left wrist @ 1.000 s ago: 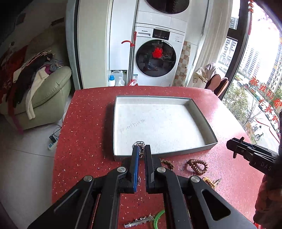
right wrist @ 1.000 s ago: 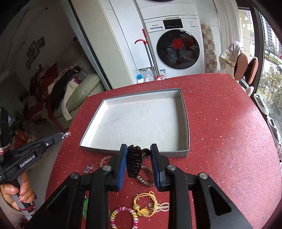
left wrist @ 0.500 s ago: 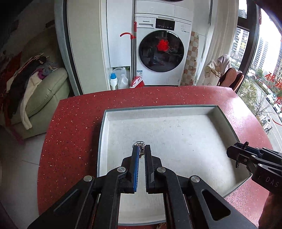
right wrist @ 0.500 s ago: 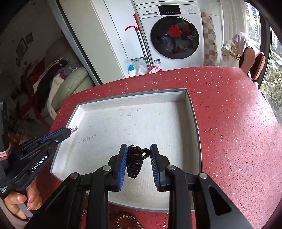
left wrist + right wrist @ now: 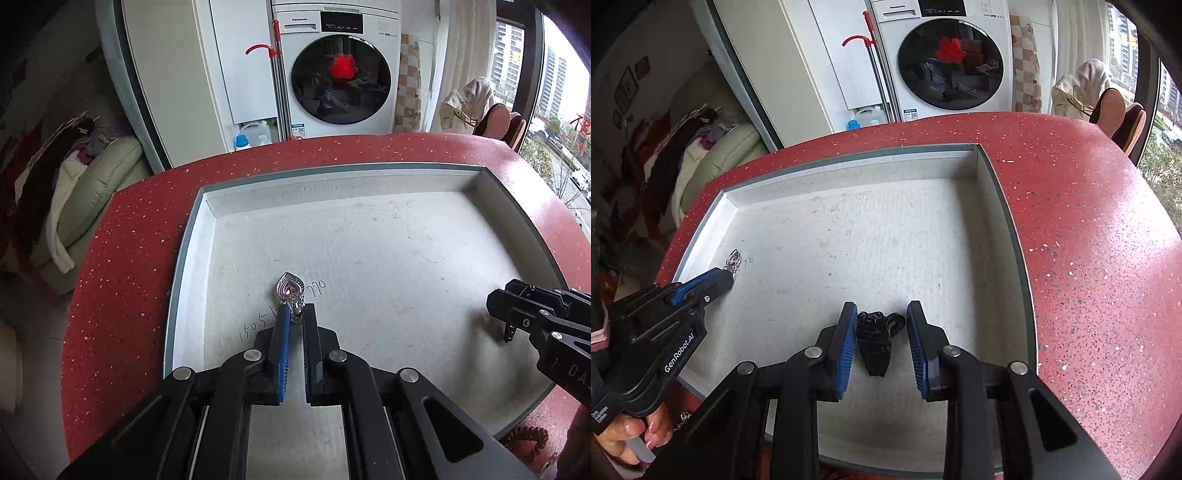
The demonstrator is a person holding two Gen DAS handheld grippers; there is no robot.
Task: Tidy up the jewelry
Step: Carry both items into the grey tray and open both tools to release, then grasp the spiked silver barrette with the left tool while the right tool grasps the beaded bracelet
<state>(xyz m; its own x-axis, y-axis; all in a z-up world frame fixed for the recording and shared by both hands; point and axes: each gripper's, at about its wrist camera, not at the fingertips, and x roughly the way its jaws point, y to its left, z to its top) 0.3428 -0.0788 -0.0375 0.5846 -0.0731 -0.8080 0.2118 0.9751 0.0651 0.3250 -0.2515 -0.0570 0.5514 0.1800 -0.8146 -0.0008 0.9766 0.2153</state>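
Note:
A shallow grey tray (image 5: 192,221) with a white floor lies on the red table; it also shows in the right wrist view (image 5: 1001,192). My left gripper (image 5: 295,312) is low over the tray's left part, narrowly parted, with a silver heart pendant (image 5: 290,288) at its tips resting on the tray floor. The pendant also shows in the right wrist view (image 5: 734,258). My right gripper (image 5: 882,310) is open over the tray's near right part. A black hair claw clip (image 5: 875,341) lies on the tray floor between its fingers, apart from the right pad.
A red speckled table (image 5: 1089,258) carries the tray. A brown coiled hair tie (image 5: 528,435) lies on the table by the tray's near right corner. A washing machine (image 5: 340,70) and a sofa (image 5: 96,192) stand beyond the table.
Both grippers moved forward from the table's jewelry pile to over the tray and lowered. The right jaws widened and the claw clip now lies on the tray floor. The pendant now touches the floor.

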